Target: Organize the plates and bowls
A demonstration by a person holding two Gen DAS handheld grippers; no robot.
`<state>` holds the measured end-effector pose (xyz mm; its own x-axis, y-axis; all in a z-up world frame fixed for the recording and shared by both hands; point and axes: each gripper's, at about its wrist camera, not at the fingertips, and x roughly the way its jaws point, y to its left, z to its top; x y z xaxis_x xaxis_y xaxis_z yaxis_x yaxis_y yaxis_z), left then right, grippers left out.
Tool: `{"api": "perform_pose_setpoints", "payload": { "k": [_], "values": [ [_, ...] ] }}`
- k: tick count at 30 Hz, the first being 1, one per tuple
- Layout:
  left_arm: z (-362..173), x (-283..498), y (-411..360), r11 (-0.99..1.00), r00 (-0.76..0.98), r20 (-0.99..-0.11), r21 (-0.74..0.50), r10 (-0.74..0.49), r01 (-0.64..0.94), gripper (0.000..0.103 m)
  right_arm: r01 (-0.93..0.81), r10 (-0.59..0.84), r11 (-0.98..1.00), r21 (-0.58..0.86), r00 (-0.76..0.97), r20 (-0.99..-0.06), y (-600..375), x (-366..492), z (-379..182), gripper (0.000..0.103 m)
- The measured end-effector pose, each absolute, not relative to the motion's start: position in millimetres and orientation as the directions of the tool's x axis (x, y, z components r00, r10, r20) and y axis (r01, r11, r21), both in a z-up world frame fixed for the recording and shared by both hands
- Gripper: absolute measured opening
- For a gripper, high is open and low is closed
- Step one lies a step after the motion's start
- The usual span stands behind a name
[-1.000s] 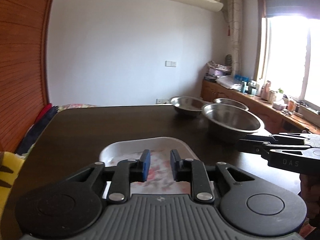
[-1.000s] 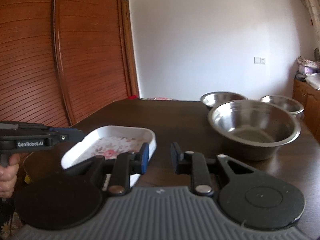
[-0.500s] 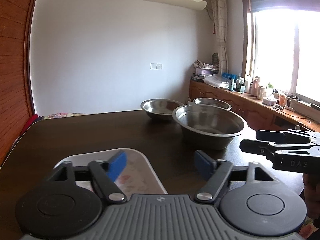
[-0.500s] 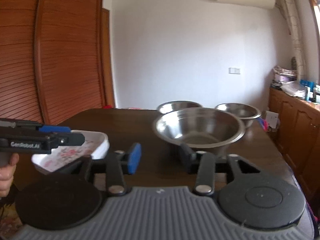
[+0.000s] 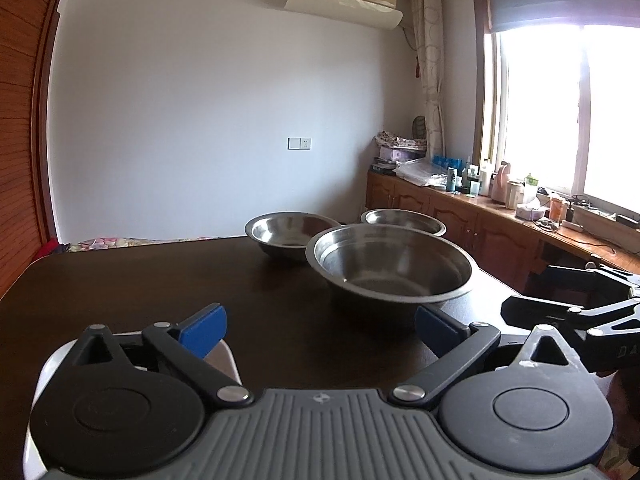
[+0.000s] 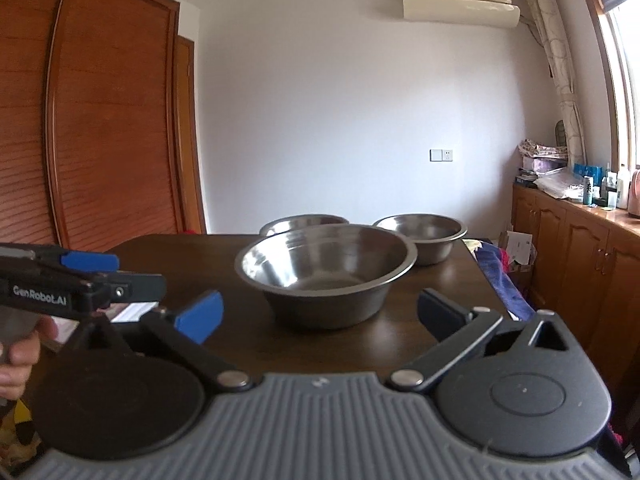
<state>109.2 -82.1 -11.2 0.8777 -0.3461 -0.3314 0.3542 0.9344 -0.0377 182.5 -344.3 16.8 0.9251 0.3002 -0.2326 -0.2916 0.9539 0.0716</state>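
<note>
Both claws have let go of the white tray point(image 5: 230, 354) and swung over toward the big metal bowl point(image 5: 390, 268). One second ago each claw was nearly shut at the tray's edge. Now the left claw point(image 5: 320, 326) stands wide open with nothing between its blue pads point(image 5: 204, 328). The right claw point(image 6: 320, 312) is opening too, and its jaws look as wide as they go, also with nothing in them.

Only a corner of the tray shows now, low on the left of the left view, lying flat on the dark desk point(image 5: 140, 276). So the tray looks set down and done with.

The big bowl sits on the desk right in front of both claws, close but not touched. Two smaller metal bowls point(image 6: 422, 234) stand behind it, near the far edge. The big bowl is likely the next thing to pick up. Its rim is thin and shiny, so it could slip
</note>
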Motion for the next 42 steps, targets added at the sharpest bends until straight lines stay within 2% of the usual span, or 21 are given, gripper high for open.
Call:
{"api": "perform_pose_setpoints", "payload": {
  "k": [17,30,32,33,35,37,42],
  "values": [
    [-2.7,142.7,-102.8,0.937,0.877,-0.342,-0.035,-0.338,0.348,0.103,-0.307,0.305,0.951,0.033,0.922,-0.238,-371.4,225.1,33.6,0.103],
    [-11.2,169.2,-120.2,0.938,0.866,-0.381,-0.012,-0.325,0.347,0.103,-0.326,0.326,0.944,0.055,0.891,-0.315,-375.6,271.0,34.6,0.102],
    [-12.3,174.5,-121.6,0.936,0.856,-0.395,-0.026,-0.333,0.352,0.103,-0.329,0.328,0.943,0.056,0.884,-0.332,-375.7,275.3,32.9,0.091],
    [-13.1,176.7,-122.0,0.935,0.852,-0.401,-0.035,-0.337,0.354,0.103,-0.329,0.326,0.943,0.052,0.882,-0.341,-374.8,277.3,31.3,0.090],
    [-15.2,181.2,-123.3,0.935,0.844,-0.415,-0.043,-0.338,0.353,0.093,-0.334,0.331,0.941,0.056,0.873,-0.357,-373.6,281.3,29.1,0.087],
    [-16.9,184.6,-123.9,0.934,0.838,-0.428,-0.050,-0.340,0.353,0.091,-0.339,0.338,0.939,0.066,0.863,-0.376,-373.2,285.2,25.8,0.079],
    [-16.4,185.5,-126.4,0.932,0.830,-0.437,-0.059,-0.346,0.358,0.084,-0.337,0.345,0.936,0.096,0.839,-0.420,-372.4,295.5,22.1,0.072]
  ]
}}
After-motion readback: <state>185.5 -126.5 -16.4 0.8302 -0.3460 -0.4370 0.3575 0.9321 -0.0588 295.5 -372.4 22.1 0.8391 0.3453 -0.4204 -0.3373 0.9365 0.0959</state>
